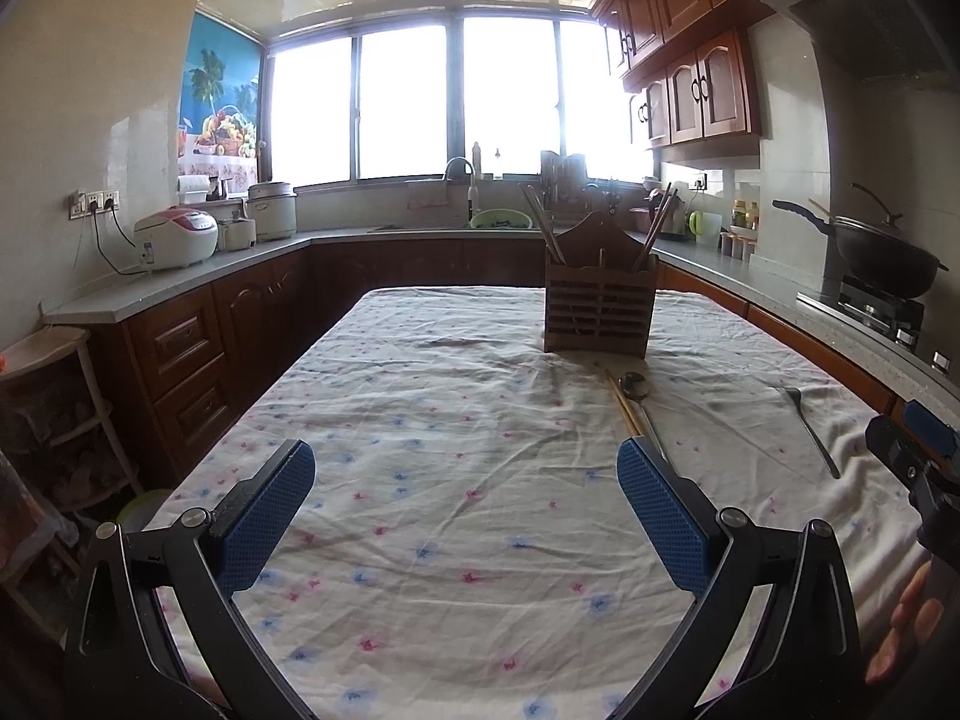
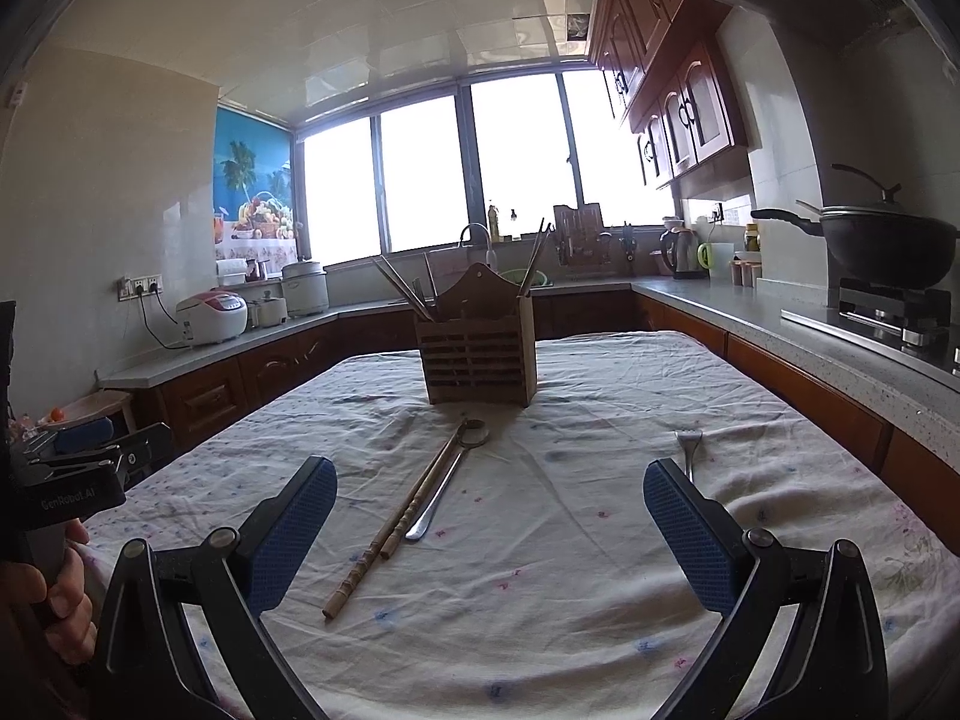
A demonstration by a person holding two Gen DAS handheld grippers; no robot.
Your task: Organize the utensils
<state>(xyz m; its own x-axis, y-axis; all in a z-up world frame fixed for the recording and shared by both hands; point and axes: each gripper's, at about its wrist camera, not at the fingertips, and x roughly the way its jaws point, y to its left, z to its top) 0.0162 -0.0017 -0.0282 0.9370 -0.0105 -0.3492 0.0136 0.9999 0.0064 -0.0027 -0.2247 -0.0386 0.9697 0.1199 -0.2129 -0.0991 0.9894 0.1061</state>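
Note:
A wooden slatted utensil holder [image 2: 477, 354] [image 1: 600, 312] stands on the floral tablecloth [image 2: 570, 540] [image 1: 450, 450] with several chopsticks upright in it. In front of it lie a pair of chopsticks [image 2: 390, 534] [image 1: 624, 408] and a metal spoon [image 2: 447, 480] [image 1: 639, 399], side by side. A metal fork [image 2: 689, 450] [image 1: 810, 429] rests further right, partly behind my right gripper's finger. My right gripper [image 2: 489, 510] is open above the cloth, the chopsticks and spoon between its fingers. My left gripper [image 1: 465, 498] is open over bare cloth, left of the spoon.
Kitchen counters [image 1: 180, 282] wrap around the table, carrying rice cookers [image 1: 177, 237] on the left and a black wok [image 2: 888, 240] on a stove at right. A sink [image 1: 498, 219] sits under the window. Each view shows the other gripper at its edge.

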